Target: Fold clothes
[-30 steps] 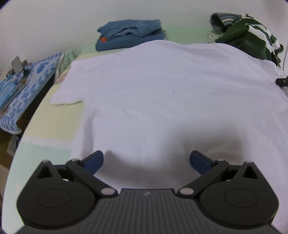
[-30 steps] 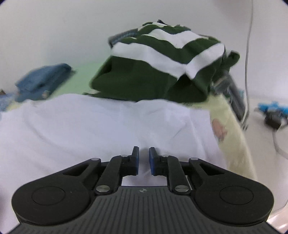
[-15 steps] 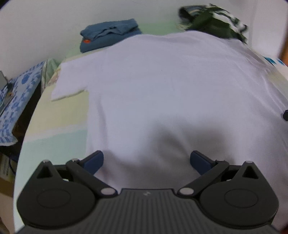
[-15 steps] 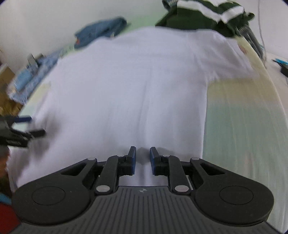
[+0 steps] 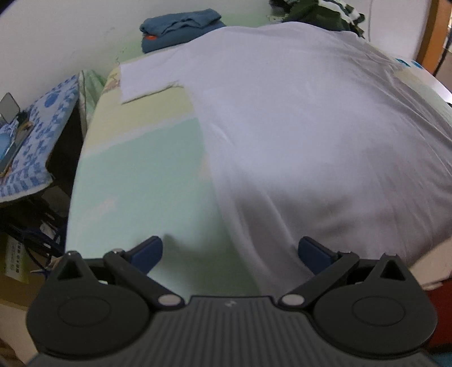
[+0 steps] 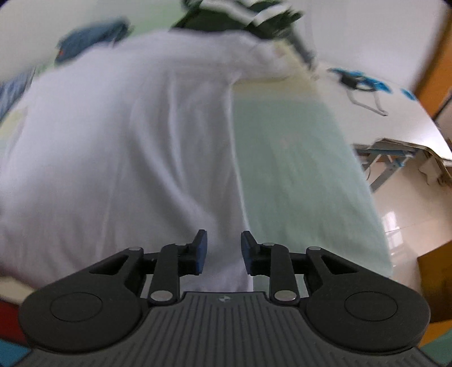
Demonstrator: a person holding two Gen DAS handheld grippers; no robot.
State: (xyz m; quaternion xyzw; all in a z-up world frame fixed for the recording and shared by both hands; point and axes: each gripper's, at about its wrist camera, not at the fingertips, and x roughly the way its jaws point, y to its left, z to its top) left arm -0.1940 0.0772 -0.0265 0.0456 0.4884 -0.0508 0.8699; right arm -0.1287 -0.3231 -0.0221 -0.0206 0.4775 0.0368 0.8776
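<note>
The white T-shirt [image 5: 296,118] lies spread flat, unfolded; blue clothes [image 5: 180,26] lie folded behind; left claw [image 5: 230,252] wide open, right claw [image 6: 223,251] partly open, both empty.

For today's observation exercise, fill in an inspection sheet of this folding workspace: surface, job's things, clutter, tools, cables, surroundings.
Surface: bed cover in pale green and yellow bands.
Job's things: white T-shirt spread flat, one short sleeve out to the side.
Clutter: blue folded garment and green striped garment at the far end.
Tools: left tool wide open over the shirt's side edge; right tool partly open, empty, at the hem.
Cables: white cable on the floor.
Surroundings: blue patterned cloth on a side stand; white wall.
</note>
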